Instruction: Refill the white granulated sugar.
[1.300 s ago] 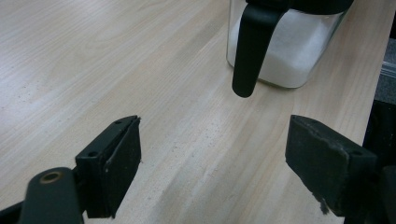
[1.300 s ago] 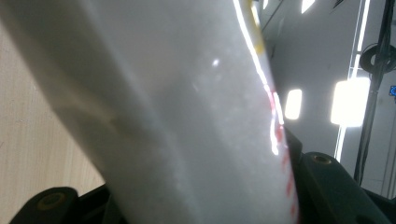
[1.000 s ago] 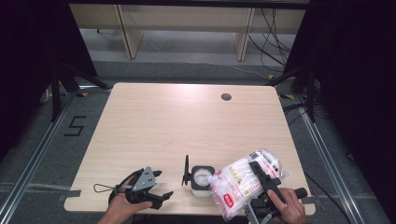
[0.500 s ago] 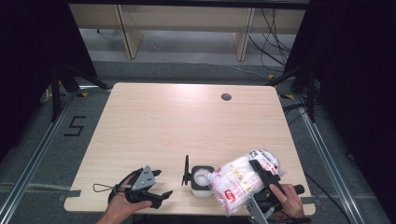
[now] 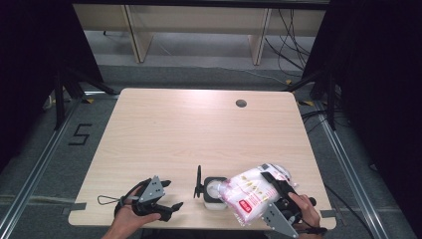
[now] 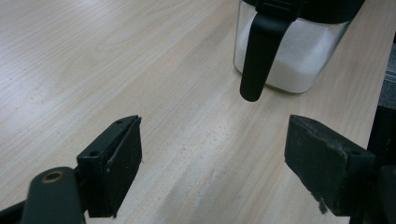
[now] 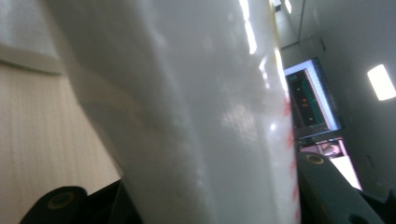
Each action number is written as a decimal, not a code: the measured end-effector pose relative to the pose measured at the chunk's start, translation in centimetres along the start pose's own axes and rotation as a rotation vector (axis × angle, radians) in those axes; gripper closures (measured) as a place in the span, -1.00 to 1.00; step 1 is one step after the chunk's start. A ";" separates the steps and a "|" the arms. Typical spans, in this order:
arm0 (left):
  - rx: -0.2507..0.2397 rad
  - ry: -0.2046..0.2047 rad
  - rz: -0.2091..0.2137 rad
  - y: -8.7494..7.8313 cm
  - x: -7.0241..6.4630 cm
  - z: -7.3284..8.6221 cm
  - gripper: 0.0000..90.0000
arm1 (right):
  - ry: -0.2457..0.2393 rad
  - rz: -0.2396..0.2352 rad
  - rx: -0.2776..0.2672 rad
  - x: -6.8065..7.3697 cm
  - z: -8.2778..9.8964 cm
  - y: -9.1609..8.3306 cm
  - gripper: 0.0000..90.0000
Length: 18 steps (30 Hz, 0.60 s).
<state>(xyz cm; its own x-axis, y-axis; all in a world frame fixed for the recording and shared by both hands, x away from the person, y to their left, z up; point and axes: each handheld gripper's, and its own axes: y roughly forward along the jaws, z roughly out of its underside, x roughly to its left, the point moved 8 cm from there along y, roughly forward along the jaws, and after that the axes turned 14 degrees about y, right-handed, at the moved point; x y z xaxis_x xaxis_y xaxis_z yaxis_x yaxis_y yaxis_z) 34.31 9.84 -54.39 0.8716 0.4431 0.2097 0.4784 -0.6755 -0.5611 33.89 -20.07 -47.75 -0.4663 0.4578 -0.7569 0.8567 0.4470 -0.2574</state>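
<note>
A white plastic bag (image 5: 244, 196) with red print hangs tilted at the table's front right, its lower end over a small clear container (image 5: 211, 199). My right gripper (image 5: 263, 185) is shut on the bag, whose glossy white side (image 7: 196, 112) sits between the two black fingers (image 7: 327, 182). The container (image 6: 299, 56) holds white granules, and its black lid (image 5: 198, 181) stands open on its left side. My left gripper (image 5: 172, 194) rests open near the front edge, left of the container, with nothing between its jaws (image 6: 212, 154).
The light wooden table (image 5: 199, 129) has a round cable hole (image 5: 241, 103) at the back right. Dark stands and cables line the floor on both sides, and shelving stands behind the table.
The bag in my right gripper has shifted a little to the left, with its lower end now over the container. The left gripper has stayed put.
</note>
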 end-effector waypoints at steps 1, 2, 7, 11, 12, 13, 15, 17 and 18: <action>0.002 0.008 0.000 0.0 0.0 0.0 -0.59 | 0.039 -0.012 0.007 0.3 0.2 0.1 0.35; 0.017 0.024 0.003 -0.1 0.0 0.1 -0.59 | 0.003 -0.018 0.000 0.0 0.1 0.2 0.35; 0.019 0.021 0.006 -0.1 0.0 0.1 -0.58 | 0.132 -0.063 -0.020 0.1 0.7 0.5 0.36; 0.006 0.005 0.005 0.0 0.0 0.0 -0.58 | 0.214 -0.078 -0.054 -0.3 0.6 0.8 0.37; 0.013 0.006 -0.001 -0.1 0.0 0.1 -0.59 | 0.265 -0.090 -0.052 -0.3 0.7 0.8 0.38; 0.014 0.016 -0.002 -0.1 0.0 0.1 -0.58 | 0.294 -0.099 -0.055 -0.4 0.8 1.0 0.38; 0.038 0.030 -0.002 -0.1 0.2 0.3 -0.58 | 0.332 -0.120 -0.054 -0.5 1.1 1.6 0.39; 0.008 0.008 0.007 0.2 -0.2 0.1 -0.58 | 0.381 -0.138 -0.053 -0.4 1.4 2.1 0.41; 0.017 0.035 0.011 0.2 0.0 0.2 -0.58 | 0.419 -0.153 -0.050 -0.3 1.5 2.3 0.42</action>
<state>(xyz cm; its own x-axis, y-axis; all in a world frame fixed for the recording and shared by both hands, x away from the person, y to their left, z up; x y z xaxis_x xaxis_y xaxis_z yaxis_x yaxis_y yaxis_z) 34.38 9.78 -54.64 0.8801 0.4150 0.2308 0.4672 -0.6696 -0.5774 36.31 -20.35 -49.04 -0.6446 0.6508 -0.4013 0.7641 0.5657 -0.3100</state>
